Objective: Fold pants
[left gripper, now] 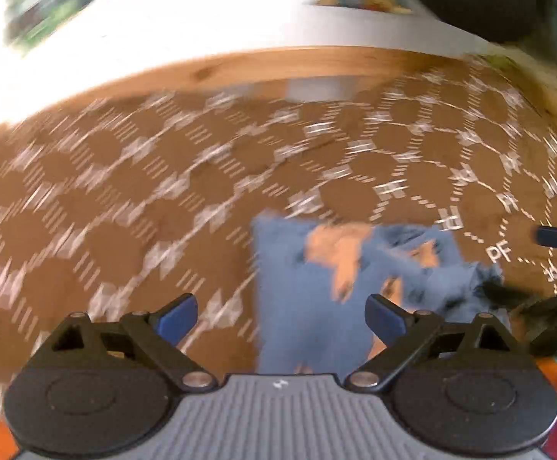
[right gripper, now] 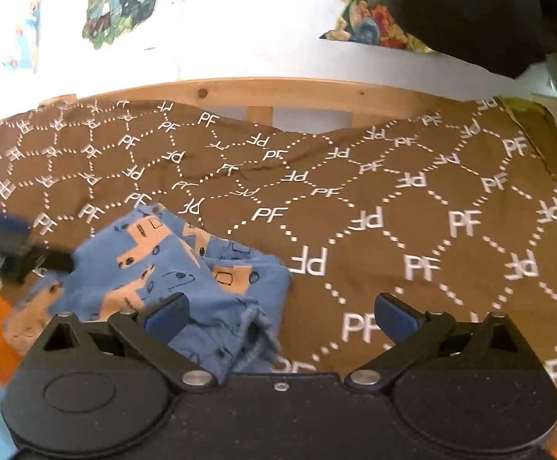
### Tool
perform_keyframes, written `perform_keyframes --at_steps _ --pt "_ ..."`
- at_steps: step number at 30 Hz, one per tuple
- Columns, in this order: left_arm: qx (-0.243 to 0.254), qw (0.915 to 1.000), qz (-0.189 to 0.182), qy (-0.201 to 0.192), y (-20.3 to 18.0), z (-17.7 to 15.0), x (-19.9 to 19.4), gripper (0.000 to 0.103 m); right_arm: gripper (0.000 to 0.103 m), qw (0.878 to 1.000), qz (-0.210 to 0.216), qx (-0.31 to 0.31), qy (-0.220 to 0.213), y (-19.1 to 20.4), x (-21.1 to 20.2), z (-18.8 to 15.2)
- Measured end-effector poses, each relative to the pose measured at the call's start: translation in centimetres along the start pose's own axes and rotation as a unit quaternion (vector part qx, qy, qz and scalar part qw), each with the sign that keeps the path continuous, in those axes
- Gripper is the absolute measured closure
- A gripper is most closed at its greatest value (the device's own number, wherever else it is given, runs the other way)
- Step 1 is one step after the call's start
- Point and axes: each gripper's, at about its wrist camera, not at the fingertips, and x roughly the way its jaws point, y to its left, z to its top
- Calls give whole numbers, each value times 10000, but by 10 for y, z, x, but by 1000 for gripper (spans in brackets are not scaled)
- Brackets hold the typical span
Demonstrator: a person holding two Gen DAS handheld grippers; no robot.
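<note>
i'm looking at soft blue cloth pants (right gripper: 186,268), rumpled, lying on a matt brown printed cloth (right gripper: 393,199). my right gripper (right gripper: 280,316) is showing matt black plastic arms; pale smooth wood rail (right gripper: 278,90) upper centre.

Motion blur is smearing the pants (left gripper: 317,287) and the brown patterned cloth (left gripper: 125,191) in the left wrist view. In the right wrist view, the right gripper's body is hiding the near edge of the pants (right gripper: 186,268), and their waist end is too crumpled to read.
</note>
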Motion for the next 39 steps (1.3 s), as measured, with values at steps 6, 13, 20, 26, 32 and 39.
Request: perform_keyframes --at_steps 6,13,20,26,32,39 --pt "1108 9932 287 214 -32 13 77 9 1 9955 -698 -639 28 4 28 -11" --pt "-203 9989 349 252 -5 18 94 0 1 9967 -701 129 394 -29 37 -11" --pt "-347 9992 140 105 14 12 43 3 1 9998 -68 183 -90 -11 0 -3" --pt "-306 9981 369 377 36 -37 16 1 1 9961 0 -413 780 18 1 -22" --pt "-1437 9884 -133 479 72 -46 -1 2 1 9972 16 55 746 14 -4 -23" --pt "-1047 9923 -310 585 48 -67 -31 0 1 9954 -33 -210 936 35 -14 -29"
